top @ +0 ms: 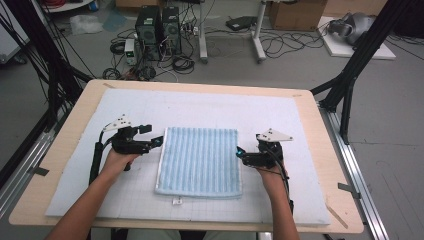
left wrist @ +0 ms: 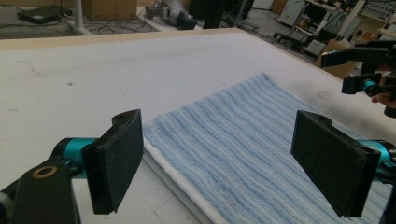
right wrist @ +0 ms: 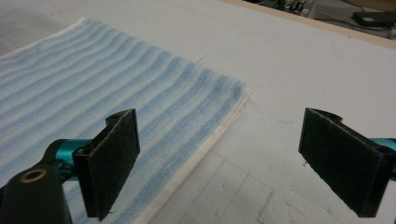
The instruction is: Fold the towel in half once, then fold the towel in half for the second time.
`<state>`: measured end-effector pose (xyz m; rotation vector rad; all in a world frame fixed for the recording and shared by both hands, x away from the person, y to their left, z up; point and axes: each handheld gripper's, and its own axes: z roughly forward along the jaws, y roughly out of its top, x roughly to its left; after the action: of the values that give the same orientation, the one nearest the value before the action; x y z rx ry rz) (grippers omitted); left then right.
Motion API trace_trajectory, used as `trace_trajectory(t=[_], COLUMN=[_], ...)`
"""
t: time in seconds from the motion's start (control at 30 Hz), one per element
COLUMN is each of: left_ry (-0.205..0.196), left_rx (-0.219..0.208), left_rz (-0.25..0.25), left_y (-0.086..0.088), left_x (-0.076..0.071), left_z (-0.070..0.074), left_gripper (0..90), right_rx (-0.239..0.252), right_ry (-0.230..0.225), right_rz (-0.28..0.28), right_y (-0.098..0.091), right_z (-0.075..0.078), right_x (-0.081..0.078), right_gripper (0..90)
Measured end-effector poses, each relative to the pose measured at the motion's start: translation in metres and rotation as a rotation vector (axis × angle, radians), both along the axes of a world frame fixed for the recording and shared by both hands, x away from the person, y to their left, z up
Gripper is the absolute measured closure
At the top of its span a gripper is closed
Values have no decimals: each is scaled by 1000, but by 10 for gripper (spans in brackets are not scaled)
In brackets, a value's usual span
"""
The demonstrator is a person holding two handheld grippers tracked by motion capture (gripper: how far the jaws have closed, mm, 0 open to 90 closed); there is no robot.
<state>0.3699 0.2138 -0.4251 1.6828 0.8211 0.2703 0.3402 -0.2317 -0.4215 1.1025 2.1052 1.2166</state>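
Observation:
A folded light-blue striped towel (top: 200, 160) lies flat in the middle of the white mat (top: 210, 107). My left gripper (top: 152, 136) hovers at the towel's left edge, jaws wide apart with nothing between them. My right gripper (top: 240, 154) is at the towel's right edge, likewise open and empty. In the left gripper view the towel (left wrist: 243, 140) stretches ahead under the open left gripper (left wrist: 231, 163), and the right gripper (left wrist: 362, 84) shows at the far right. In the right gripper view the towel (right wrist: 116, 98) and its white hem lie below my right gripper (right wrist: 233, 163).
The mat covers a wooden table (top: 330, 150). A small white tag (top: 176, 201) lies on the mat just in front of the towel. Black frame posts (top: 350, 65), computer towers (top: 157, 30) and cables stand on the floor beyond the table.

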Motion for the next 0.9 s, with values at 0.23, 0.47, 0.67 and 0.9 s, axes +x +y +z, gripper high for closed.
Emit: trace_trajectory(t=[0.23,0.47,0.67,0.9], left_ry=[19,23,39,73], left_rx=[-16,-10,-13,20], left_rz=[9,35,56,88], left_y=[1,6,8,9], left_x=[2,1,4,7], left_z=[-2,-3,-5,-8], left_gripper=[176,176,176,183], right_rx=[-13,-16,-15,-8], right_ry=[-3,8,7,16], right_rz=[-5,-9,-18,-27], right_y=[0,0,-2,-3], right_z=[-1,-3,-3,-5], right_x=[-2,-1,-1,-1], right_gripper=[116,116,116,116])
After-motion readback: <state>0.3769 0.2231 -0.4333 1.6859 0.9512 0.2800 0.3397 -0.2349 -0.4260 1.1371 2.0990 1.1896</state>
